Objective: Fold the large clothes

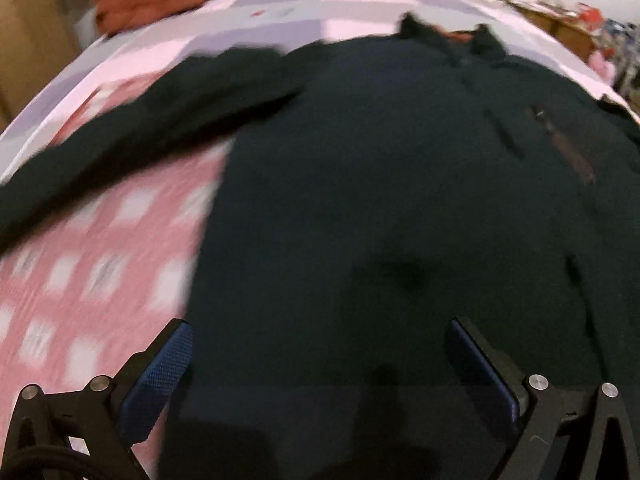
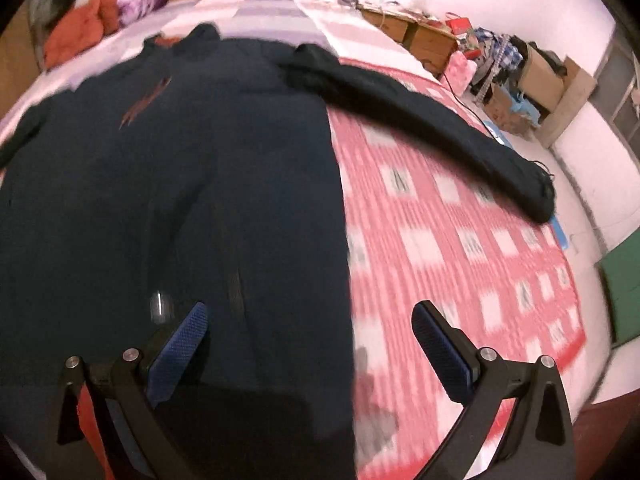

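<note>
The dark jacket [image 1: 360, 200] is lying flat on the checked bedspread [image 2: 460, 220], collar at 12 o'clock, sleeves stretching toward 9 and 3; no fold is showing. Left gripper [image 1: 320, 380] and right gripper [image 2: 308, 356] are hovering spread, pinching nothing.

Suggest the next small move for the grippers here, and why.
Probably lower both open grippers, left gripper and right gripper, onto the dark jacket hem and pinch it: it lies flat on the bed, sleeves spread, nothing held.

dark jacket [image 2: 180, 184] flat on bed [image 2: 460, 216], tool [image 2: 308, 320] open
</note>
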`<state>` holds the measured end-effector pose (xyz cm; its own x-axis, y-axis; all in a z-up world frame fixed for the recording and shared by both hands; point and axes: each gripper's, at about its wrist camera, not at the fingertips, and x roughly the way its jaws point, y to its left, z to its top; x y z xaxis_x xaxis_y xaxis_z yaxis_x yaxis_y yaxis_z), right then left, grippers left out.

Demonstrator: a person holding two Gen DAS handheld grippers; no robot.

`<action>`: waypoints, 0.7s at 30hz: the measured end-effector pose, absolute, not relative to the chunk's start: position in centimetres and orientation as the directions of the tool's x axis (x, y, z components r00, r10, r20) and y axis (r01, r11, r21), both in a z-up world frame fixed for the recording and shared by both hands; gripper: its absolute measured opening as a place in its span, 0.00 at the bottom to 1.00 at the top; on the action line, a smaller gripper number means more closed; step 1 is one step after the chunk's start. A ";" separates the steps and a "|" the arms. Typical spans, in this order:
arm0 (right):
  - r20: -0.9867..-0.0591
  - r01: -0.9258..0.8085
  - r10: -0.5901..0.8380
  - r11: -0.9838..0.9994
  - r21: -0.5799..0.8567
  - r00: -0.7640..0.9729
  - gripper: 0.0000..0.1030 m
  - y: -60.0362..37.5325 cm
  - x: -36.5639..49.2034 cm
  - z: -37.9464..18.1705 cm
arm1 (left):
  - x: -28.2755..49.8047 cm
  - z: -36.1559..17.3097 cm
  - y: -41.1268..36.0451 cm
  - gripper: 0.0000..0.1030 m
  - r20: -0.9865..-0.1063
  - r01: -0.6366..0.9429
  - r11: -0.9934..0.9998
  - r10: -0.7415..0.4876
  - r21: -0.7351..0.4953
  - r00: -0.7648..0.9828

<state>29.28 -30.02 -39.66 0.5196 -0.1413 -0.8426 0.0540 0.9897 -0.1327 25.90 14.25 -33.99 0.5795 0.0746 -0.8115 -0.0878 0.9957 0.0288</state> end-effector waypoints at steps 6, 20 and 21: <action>-0.824 0.286 -0.240 0.953 -0.100 0.513 1.00 -38.2 36.6 -38.6 | 35.7 -33.5 9.3 1.00 -0.765 -0.054 0.996 0.084 0.065 0.639; -0.887 0.677 -0.214 0.723 0.137 0.408 1.00 -56.2 43.7 -40.4 | 45.0 -39.7 4.5 1.00 -0.776 -0.110 0.994 0.076 0.008 0.627; -0.896 0.715 -0.179 0.673 0.190 0.406 1.00 -57.1 43.4 -41.3 | 45.2 -39.8 4.6 1.00 -0.780 -0.109 0.994 0.065 -0.004 0.622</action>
<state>43.39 -57.09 -41.30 0.4058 -0.1785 -0.8963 0.7148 0.6731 0.1896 45.17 4.56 -39.79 0.6223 0.0651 -0.7801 -0.1090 0.9940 -0.0040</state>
